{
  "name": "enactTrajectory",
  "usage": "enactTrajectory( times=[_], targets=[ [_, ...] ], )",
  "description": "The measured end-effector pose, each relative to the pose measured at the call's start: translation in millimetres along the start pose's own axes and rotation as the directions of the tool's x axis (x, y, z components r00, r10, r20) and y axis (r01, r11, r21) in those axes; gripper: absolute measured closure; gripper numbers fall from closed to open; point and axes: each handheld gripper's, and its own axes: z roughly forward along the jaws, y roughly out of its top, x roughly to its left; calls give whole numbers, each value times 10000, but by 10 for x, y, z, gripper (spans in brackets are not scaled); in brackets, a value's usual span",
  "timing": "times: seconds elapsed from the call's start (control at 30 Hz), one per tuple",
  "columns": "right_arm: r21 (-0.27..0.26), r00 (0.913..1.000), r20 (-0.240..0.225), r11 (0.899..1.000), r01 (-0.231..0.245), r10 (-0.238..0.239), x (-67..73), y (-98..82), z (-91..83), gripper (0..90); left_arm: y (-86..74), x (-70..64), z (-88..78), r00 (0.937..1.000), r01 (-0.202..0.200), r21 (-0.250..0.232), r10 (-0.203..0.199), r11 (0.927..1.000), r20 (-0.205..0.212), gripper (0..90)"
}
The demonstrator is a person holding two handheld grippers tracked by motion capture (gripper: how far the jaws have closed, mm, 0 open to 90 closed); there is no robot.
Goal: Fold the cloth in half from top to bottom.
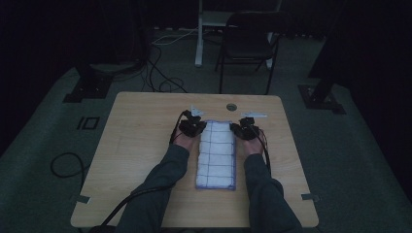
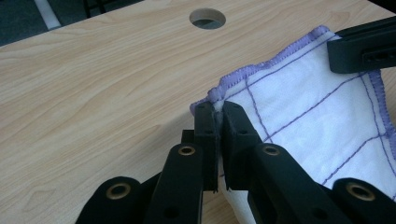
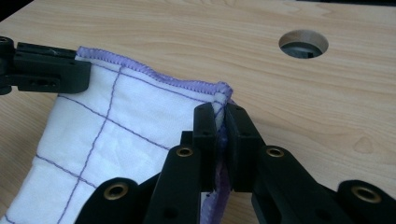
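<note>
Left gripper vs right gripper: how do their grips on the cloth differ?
The left gripper pinches the cloth's far left corner; the right gripper pinches its far right corner. In the high view the left gripper sits beside the cloth's left edge, the right gripper beside its right edge. Both are shut on the purple hem, near the table's round hole.

Right gripper [image 3: 220,122] pinching the purple-stitched corner of a white gridded cloth [image 3: 126,140], jaws closed on the hem, cloth edge lifted off the wooden table [image 3: 327,112], left gripper [image 3: 44,72] clamped at the far corner, round cable hole [image 3: 303,44] beyond
</note>
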Motion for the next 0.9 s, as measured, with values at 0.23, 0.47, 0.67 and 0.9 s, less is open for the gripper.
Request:
enactTrajectory(
  times=[0.23,0.47,0.67,0.9],
  targets=[
    [-172,9999,-24,9998,129,-129,26,31,-50,847,16,2,-67,10000,-3,-250,5,9997,83,863],
    [-281,9996,-31,9993,265,-266,42,45,-99,847,35,-10,-130,9998,-34,-429,42,9991,195,861],
    [-403,9994,-61,9986,344,-347,51,31,-159,847,33,-34,-180,9995,-64,-621,83,9981,318,860],
    [-609,9986,-146,9969,490,-500,82,32,-240,846,17,-51,-262,9990,-78,-888,116,9960,427,860]
  ],
)
